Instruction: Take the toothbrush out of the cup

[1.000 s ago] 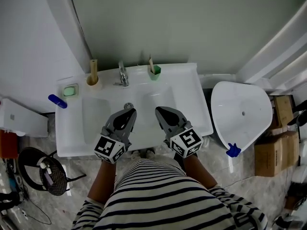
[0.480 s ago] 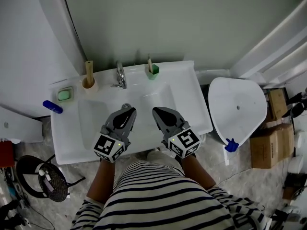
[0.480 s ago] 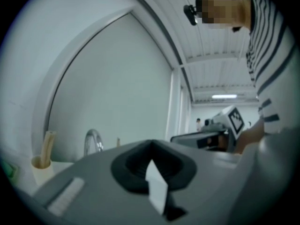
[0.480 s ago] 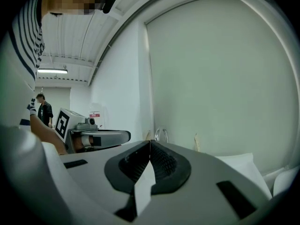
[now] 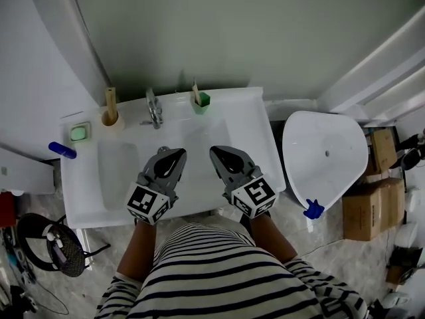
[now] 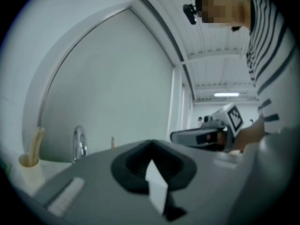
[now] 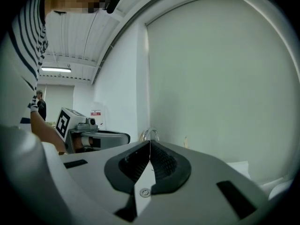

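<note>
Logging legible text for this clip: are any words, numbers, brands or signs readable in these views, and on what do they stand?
No text can be read in any view.
Left marker cube and right marker cube: black-and-white square patterns only, no letters or digits.
Red-and-white label on the far wall, right gripper view: too small and blurred to read.
Cardboard boxes: no legible print.
</note>
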Action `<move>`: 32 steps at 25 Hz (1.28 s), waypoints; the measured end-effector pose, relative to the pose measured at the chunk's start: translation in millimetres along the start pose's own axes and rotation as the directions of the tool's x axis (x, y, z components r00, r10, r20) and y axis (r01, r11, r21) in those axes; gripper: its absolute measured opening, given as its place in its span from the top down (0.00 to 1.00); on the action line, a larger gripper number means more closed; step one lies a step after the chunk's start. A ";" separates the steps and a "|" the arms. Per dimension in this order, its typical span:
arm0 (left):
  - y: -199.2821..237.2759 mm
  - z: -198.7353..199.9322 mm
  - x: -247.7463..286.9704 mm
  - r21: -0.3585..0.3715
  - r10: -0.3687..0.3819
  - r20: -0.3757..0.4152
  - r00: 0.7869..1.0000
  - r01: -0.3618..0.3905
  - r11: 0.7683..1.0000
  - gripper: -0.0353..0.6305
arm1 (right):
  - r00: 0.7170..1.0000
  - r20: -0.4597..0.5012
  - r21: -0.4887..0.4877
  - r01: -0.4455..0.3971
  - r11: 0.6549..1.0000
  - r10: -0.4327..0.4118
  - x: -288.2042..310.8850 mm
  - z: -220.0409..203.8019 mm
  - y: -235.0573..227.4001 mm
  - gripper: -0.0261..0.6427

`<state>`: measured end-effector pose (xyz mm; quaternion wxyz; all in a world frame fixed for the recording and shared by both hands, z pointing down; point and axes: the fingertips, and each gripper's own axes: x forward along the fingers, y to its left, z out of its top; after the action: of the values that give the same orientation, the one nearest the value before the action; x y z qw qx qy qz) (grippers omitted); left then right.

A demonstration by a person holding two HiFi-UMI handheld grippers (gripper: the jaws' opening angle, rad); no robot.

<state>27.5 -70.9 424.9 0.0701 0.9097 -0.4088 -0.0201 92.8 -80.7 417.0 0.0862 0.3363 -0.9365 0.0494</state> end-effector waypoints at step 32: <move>14.1 -19.2 104.3 0.044 0.274 -0.055 0.960 -0.271 0.961 0.94 | 0.971 -0.098 -0.091 -0.228 0.969 0.219 23.2 -25.6 -116.7 0.95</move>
<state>88.3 -156.0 448.2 0.0682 0.8461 -0.5281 0.0244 153.0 -181.0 450.7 0.1380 0.2211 -0.9651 0.0257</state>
